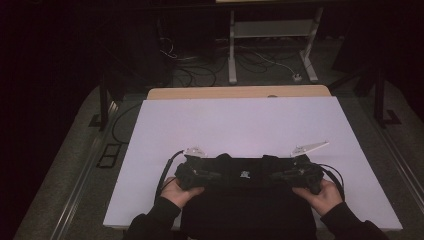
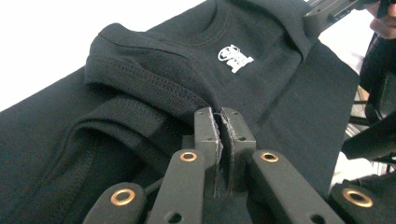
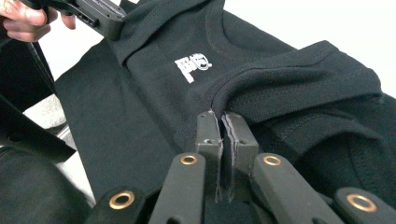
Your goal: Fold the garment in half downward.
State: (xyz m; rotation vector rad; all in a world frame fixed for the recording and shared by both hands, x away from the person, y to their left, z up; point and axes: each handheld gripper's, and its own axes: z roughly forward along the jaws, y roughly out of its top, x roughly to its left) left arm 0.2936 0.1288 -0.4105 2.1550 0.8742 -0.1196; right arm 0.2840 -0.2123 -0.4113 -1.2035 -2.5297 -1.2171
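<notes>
Lying at the near edge of the white table point(image 1: 240, 120), a black T-shirt point(image 1: 247, 200) with a small white logo point(image 2: 236, 57) is pinched at both shoulders. A fold of its fabric is clamped between the closed jaws of the left gripper point(image 2: 220, 112), just beyond the tips the collar seam being bunched; the same hold is kept by the right gripper point(image 3: 221, 114) on the opposite shoulder. The garment is judged to be mid-fold or about to be lifted and spread. An even, simultaneous pull by both grippers is called for next, so the cloth is not skewed.
</notes>
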